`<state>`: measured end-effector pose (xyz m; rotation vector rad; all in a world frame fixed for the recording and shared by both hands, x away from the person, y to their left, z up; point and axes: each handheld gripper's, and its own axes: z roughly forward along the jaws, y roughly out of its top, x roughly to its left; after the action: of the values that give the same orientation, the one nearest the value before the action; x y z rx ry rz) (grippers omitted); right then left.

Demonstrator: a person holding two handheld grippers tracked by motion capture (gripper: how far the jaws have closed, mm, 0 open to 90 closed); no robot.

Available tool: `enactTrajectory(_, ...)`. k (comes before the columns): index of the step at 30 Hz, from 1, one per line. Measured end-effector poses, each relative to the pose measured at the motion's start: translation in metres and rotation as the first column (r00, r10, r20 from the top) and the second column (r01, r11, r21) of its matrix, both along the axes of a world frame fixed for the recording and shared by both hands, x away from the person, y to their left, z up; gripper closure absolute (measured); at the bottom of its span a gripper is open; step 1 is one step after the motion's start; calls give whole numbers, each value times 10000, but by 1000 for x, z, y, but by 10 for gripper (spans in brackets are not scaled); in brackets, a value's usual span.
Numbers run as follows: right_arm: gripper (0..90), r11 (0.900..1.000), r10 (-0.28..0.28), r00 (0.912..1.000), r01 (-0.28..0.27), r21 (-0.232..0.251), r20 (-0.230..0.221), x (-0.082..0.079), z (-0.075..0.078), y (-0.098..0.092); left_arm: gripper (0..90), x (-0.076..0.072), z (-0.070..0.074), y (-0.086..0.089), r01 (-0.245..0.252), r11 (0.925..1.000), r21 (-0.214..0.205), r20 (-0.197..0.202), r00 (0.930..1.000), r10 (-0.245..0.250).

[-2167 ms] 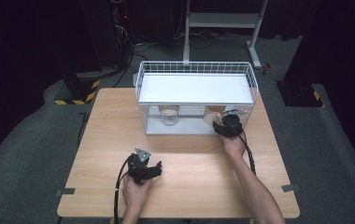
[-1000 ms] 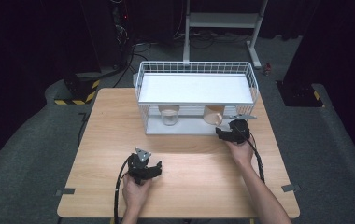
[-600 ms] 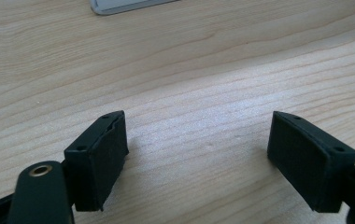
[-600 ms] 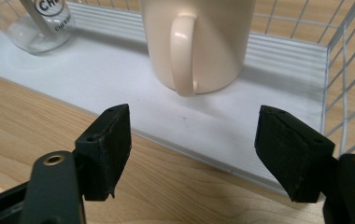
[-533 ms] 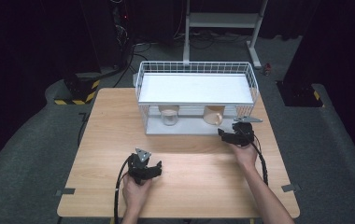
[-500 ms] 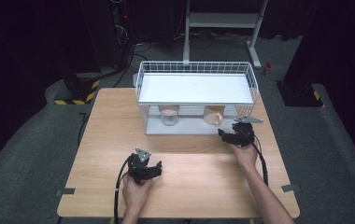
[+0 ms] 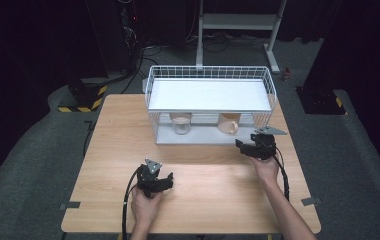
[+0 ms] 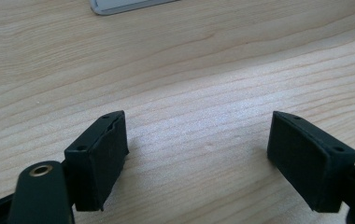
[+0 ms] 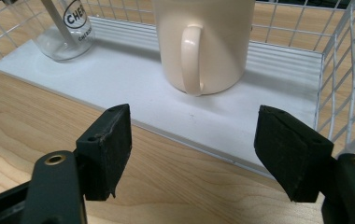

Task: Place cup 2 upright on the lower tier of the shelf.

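The right gripper [image 9: 192,154], jaws apart and empty, faces the cream ceramic handled mug [image 9: 202,42] at upper centre; the left gripper [image 8: 196,156] gapes empty too.

Left tongs [image 7: 154,181] agape, low; right tongs [image 7: 256,146] agape, arm extended.

Mug [image 9: 202,42] right of jar [image 9: 66,29]
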<state>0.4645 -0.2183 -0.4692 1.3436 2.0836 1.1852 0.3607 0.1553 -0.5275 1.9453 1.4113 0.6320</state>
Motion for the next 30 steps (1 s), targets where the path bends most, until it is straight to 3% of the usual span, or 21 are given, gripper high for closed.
enactTrajectory(18,283,9997,-47,9996,40,247,270,-16,3,-15,205,0,0,0,-6,10000,-12,-2,10000,6)
enactTrajectory(30,287,9975,-150,9989,119,694,440,-29,3,-24,205,0,0,0,-11,10000,-12,-1,10000,11)
